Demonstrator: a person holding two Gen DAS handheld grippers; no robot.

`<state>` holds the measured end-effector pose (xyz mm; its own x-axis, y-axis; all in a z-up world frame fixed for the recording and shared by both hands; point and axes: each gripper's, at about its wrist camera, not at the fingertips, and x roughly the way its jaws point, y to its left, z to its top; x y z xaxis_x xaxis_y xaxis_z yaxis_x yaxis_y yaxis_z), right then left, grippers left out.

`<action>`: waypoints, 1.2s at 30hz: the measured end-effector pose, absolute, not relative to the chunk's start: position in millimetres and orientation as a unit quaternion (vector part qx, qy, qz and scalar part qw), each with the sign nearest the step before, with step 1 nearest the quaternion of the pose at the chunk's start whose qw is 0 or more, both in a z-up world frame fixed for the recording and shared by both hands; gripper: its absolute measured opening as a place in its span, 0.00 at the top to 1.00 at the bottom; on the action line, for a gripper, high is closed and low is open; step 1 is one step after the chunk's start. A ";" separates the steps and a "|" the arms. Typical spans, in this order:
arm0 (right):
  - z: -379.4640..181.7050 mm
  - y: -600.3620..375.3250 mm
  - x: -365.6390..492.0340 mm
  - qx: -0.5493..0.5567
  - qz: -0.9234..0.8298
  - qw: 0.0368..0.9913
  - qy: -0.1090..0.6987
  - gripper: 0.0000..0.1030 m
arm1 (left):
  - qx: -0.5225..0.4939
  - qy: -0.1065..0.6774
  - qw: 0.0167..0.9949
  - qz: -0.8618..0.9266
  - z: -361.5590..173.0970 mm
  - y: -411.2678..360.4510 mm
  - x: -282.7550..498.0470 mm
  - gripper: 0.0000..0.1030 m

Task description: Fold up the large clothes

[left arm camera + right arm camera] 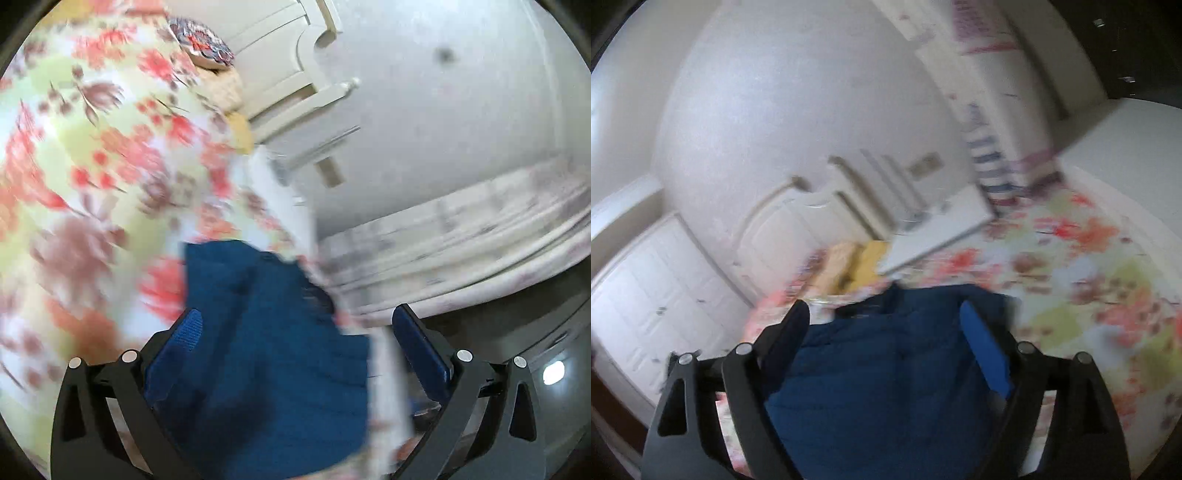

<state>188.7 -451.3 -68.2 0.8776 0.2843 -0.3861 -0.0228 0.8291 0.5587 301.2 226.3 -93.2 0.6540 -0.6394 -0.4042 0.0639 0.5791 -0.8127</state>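
A dark blue knit garment (266,354) lies on a floral bedsheet (92,155). In the left wrist view it fills the gap between the fingers of my left gripper (295,332), which stand wide apart. The view is motion-blurred. In the right wrist view the same blue garment (886,376) lies between and under the fingers of my right gripper (886,321), also wide apart. Neither gripper's fingers press on the cloth.
The bed carries a floral sheet (1071,266). A patterned pillow (201,42) and a yellow cushion (866,258) lie by the white headboard (288,59). A white wardrobe (661,299) stands at the left. Pale curtains (480,236) hang at the right.
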 end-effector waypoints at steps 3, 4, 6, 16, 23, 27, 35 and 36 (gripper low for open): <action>-92.4 -458.8 218.1 0.253 0.083 0.921 0.283 0.19 | -0.314 0.386 0.836 -0.231 -100.2 202.4 311.3 0.04; -98.2 -456.1 228.2 0.239 0.081 0.920 0.300 0.19 | -0.289 0.390 0.842 -0.235 -101.0 193.7 310.2 0.04; -109.6 -446.1 248.4 0.208 0.081 0.917 0.330 0.19 | -0.228 0.400 0.851 -0.252 -101.5 157.9 318.6 0.04; -137.3 -408.7 327.4 0.189 0.165 0.876 0.411 0.19 | -0.161 0.448 0.831 -0.289 -117.6 97.2 394.2 0.04; -142.8 -400.5 334.0 0.187 0.180 0.879 0.400 0.53 | -0.188 0.474 0.804 -0.307 -141.8 95.3 421.9 0.19; -97.9 -381.2 284.7 0.122 0.166 0.924 0.322 0.91 | -0.191 0.387 0.847 -0.312 -108.4 105.5 380.9 0.90; 2.5 -392.2 284.4 0.132 0.111 0.960 0.222 0.91 | -0.199 0.257 0.903 -0.282 -3.3 127.9 371.2 0.90; -7.5 -395.7 302.2 0.139 0.100 0.955 0.242 0.91 | -0.191 0.281 0.905 -0.256 -13.6 122.4 393.7 0.90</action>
